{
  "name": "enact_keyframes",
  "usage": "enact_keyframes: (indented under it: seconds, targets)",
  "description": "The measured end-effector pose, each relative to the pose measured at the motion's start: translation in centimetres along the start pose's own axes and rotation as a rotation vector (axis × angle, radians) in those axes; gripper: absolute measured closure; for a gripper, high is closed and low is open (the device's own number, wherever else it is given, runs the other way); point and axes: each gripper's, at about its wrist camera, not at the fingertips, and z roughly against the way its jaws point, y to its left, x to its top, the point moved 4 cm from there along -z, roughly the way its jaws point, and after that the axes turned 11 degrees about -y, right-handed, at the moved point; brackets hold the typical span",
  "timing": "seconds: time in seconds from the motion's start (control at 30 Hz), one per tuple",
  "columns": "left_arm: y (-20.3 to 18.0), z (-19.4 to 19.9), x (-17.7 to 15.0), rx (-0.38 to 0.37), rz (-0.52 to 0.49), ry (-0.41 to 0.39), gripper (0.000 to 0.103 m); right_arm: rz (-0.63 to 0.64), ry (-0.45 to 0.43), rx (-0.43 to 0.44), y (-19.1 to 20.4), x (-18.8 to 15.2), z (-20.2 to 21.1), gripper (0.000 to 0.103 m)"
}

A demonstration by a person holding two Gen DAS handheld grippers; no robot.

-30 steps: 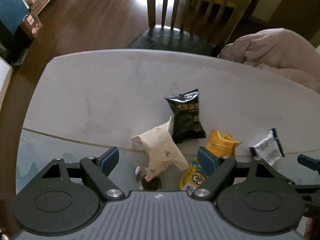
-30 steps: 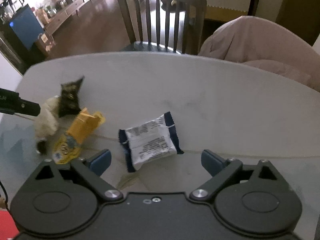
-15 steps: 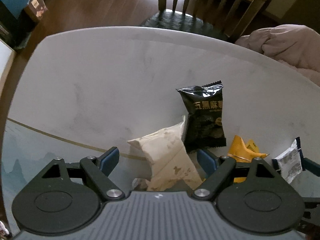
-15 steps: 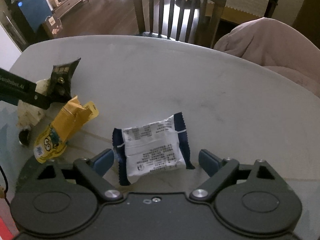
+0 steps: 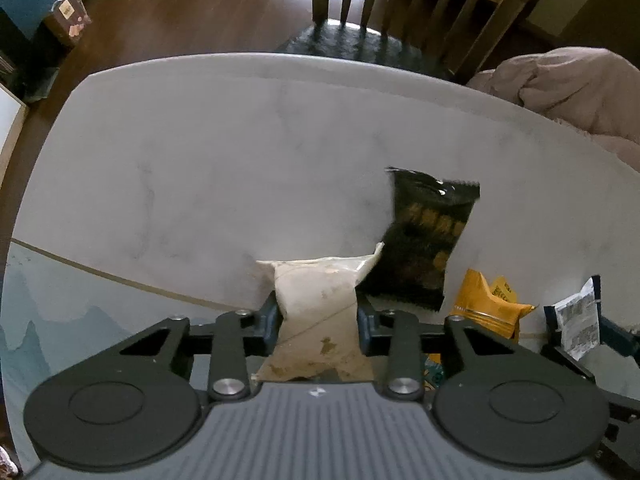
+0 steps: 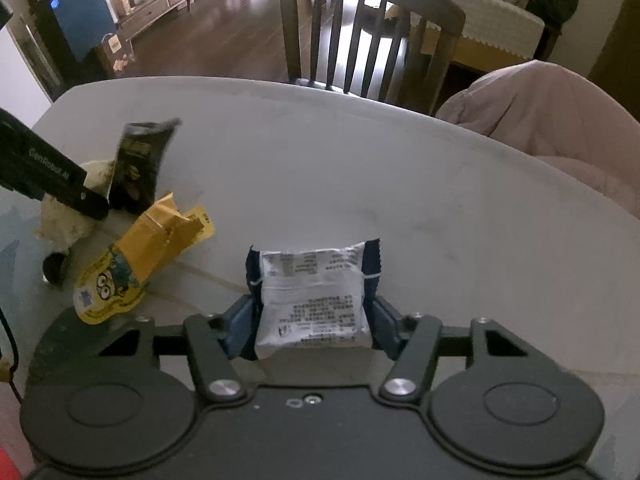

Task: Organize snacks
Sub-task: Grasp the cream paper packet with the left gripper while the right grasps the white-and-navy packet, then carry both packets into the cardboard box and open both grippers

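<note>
Step in hand: we judge that both claws are taking one packet each, ready to carry them to a tidy place.
Left claw [image 5: 317, 318]: it is clenched on the cream packet [image 5: 316, 300], with the pads pressing the two sides so that the packet is pinched narrow in the middle.
Right claw [image 6: 310, 322]: it is grasping the white and navy packet [image 6: 312, 296] across its width, near the packet's lower end.
How to do it well: we should lift slowly and straight up, because the wrappers are soft and may slip between the pads. We should keep the two claws apart, since they work close together.
Cream packet: pale, crumpled, with small brown marks; it lies near the near edge of the worktop [image 5: 224, 152], and its upper corner touches the black packet [image 5: 424, 236].
White and navy packet: puffy, with small printed text and dark crimped ends; it is also close to the near edge.
Others: the yellow packet [image 6: 136, 256] lies loose between the two held ones.
</note>
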Motion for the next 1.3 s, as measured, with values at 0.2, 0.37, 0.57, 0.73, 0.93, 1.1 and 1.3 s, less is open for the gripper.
enact_keyframes:
  seconds: [0.2, 0.37, 0.57, 0.73, 0.93, 1.1, 1.3]
  targets:
    - [0.7, 1.7, -0.1, -0.009, 0.000, -0.025, 0.070, -0.056, -0.006, -0.015, 0.0, -0.7, 1.4, 0.047]
    - [1.1, 3.4, -0.3, -0.024, -0.001, -0.047, 0.070, -0.103, -0.029, -0.001, -0.2, -0.5, 3.9, 0.047]
    - [1.3, 8.1, -0.9, -0.060, -0.018, -0.095, 0.070, -0.137, -0.062, 0.011, 1.2, -0.2, 9.1, 0.047]
    - [1.3, 12.9, -2.3, -0.102, -0.052, -0.129, 0.070, -0.134, -0.094, 0.019, 3.2, 0.0, 14.0, 0.047]
    - [2.5, 17.6, -4.7, -0.140, -0.080, -0.148, 0.070, -0.136, -0.143, 0.039, 6.2, -0.2, 19.8, 0.047]
    - [3.9, 21.3, -7.9, -0.168, -0.126, -0.149, 0.069, -0.143, -0.160, 0.060, 8.6, -1.6, 23.7, 0.047]
    - [5.6, 24.6, -11.8, -0.202, -0.173, -0.152, 0.069, -0.117, -0.158, 0.080, 12.0, -3.8, 26.8, 0.047]
